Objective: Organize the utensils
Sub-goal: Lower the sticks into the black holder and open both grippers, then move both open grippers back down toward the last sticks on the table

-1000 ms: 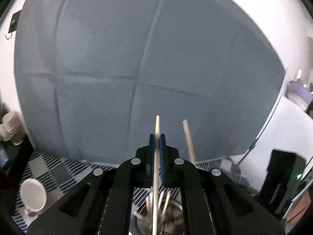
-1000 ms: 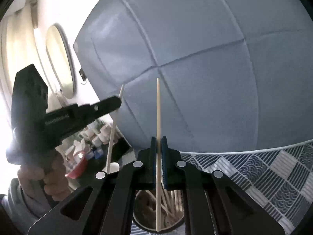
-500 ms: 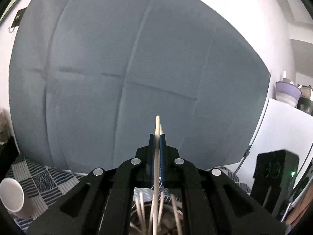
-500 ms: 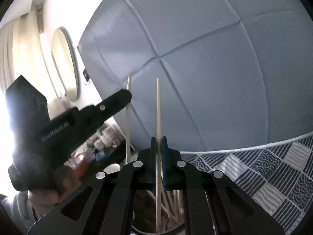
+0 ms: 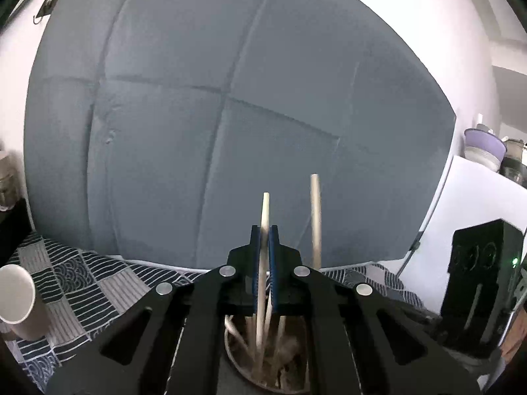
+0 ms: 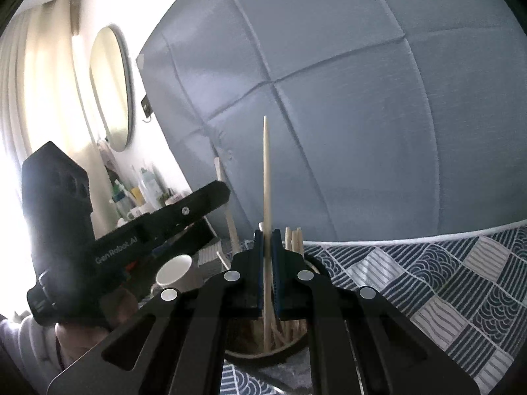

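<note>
My left gripper (image 5: 263, 233) is shut on a pale wooden chopstick (image 5: 264, 210) that stands upright, its lower end down in a round holder (image 5: 240, 362) with several other chopsticks. A second chopstick (image 5: 315, 217) stands just right of it. My right gripper (image 6: 267, 238) is shut on a thin pointed chopstick (image 6: 266, 171), also upright with its lower end in the same holder (image 6: 263, 352). In the right wrist view the left gripper (image 6: 217, 194) is at the left, its chopstick (image 6: 219, 172) sticking up.
The holder stands on a dark blue patterned cloth (image 6: 444, 283). A white cup (image 5: 16, 299) stands at the left, also in the right wrist view (image 6: 174, 270). A large grey padded panel (image 5: 230, 98) fills the background. A black box (image 5: 477, 283) is at the right.
Both grippers have lowered their chopsticks further into the holder. The left gripper has swung so the second chopstick shows apart at its right again.
</note>
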A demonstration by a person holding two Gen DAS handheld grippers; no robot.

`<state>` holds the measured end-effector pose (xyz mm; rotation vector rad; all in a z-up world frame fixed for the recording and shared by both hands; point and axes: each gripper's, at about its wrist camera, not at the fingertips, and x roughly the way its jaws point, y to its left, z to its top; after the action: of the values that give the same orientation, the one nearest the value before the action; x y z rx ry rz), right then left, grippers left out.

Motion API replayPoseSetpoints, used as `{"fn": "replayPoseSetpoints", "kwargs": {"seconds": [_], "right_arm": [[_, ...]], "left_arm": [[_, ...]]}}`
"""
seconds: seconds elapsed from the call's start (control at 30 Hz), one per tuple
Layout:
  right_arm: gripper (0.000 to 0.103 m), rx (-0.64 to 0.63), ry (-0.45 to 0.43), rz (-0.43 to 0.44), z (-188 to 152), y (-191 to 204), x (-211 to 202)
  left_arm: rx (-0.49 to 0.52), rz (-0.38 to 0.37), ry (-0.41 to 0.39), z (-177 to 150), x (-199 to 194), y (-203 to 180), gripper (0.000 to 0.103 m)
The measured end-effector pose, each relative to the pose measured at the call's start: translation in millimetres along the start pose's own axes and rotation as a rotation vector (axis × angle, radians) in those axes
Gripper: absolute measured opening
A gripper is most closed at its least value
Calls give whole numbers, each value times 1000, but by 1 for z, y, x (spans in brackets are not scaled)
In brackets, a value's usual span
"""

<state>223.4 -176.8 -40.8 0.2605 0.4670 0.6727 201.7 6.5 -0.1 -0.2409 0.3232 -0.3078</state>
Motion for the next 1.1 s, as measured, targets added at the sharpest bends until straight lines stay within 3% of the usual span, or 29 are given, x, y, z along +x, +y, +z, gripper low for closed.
{"fn": "replayPoseSetpoints", "kwargs": {"seconds": [0.07, 0.1, 0.17, 0.27, 0.37, 0.43, 0.5, 0.63, 0.8, 0.97, 1.1], "right_arm": [[9, 2, -10, -25, 0, 0, -8], [9, 10, -12, -30, 0, -1, -11], [11, 32, -26, -56, 3, -4, -22], [33, 49, -49, -94, 8, -7, -39], [41, 73, -62, -125, 13, -13, -56], [58, 86, -61, -154, 13, -17, -66], [70, 106, -50, -170, 11, -22, -76], [83, 126, 27, -238, -5, -32, -88], [85, 166, 217, -340, -47, -45, -84], [85, 185, 413, -374, -92, -45, -70], [85, 178, 504, -406, -120, -38, -58]], "left_arm": [[3, 2, 15, -1, -4, 1, 15], [7, 9, 18, -1, -6, 1, 30], [15, 4, 15, 2, -13, 0, 42], [9, 17, 7, 10, -25, 3, 60], [-8, 51, 5, 15, -38, 8, 76], [-20, 91, 27, 15, -42, 12, 98], [-33, 117, 39, 13, -46, 15, 97], [-41, 162, 99, 1, -49, 20, 97], [-49, 195, 169, -23, -57, 28, 97], [-70, 226, 266, -50, -65, 39, 97], [-95, 238, 341, -71, -74, 46, 97]]}}
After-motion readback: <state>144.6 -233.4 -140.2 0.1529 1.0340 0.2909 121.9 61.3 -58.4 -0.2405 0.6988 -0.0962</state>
